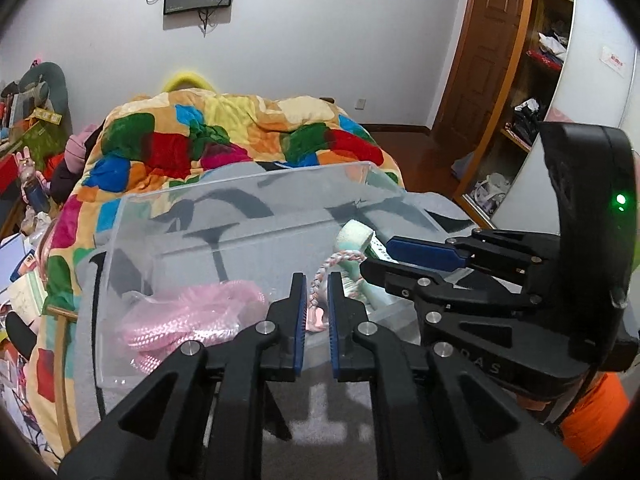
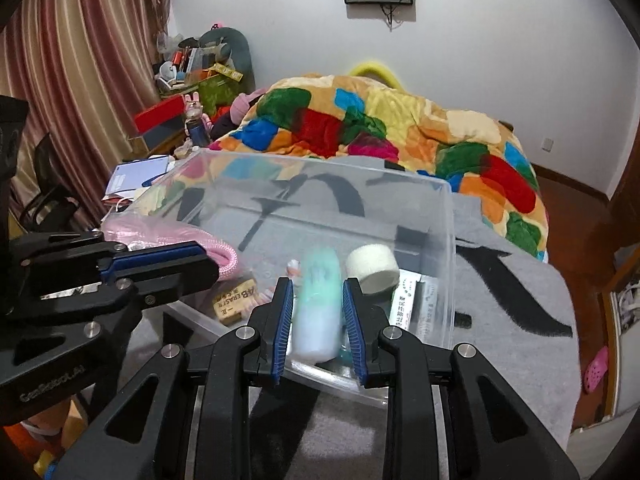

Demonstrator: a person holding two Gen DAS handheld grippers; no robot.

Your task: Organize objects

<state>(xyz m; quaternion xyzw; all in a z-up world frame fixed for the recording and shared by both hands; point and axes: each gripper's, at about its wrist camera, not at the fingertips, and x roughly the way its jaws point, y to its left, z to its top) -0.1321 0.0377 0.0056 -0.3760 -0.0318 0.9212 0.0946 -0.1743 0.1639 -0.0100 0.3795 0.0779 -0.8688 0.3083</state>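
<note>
A clear plastic bin [image 2: 448,240] sat on a grey blanket [image 2: 520,292] at the foot of a bed, and both grippers hovered over its near edge, apparently so that small things could be gathered into it. The left gripper [image 1: 317,280] had its fingers nearly together, with only a narrow slot between the blue pads [image 1: 300,312]; a thin pink and white braided cord [image 1: 320,276] ran through that slot, though whether the pads were actually pinching it or merely framing it could not be told. The right gripper [image 2: 316,286] stood wider, its fingers either side of a pale green tube [image 2: 318,300] that looked blurred; a small gap showed on each side, so it seemed not to be clamped, perhaps just let go or about to be taken. In the bin lay a bag of pink rope [image 1: 188,316] at the left end, a roll of white tape [image 2: 372,268] beside the tube, an eraser [image 2: 234,302] near the front wall, and a printed packet [image 2: 404,304] at the right end. Most loose things appeared to be in the bin already, so the sorting looked well advanced. A bright patchwork quilt [image 1: 224,140] was heaped behind the bin, clear of the work.
</note>
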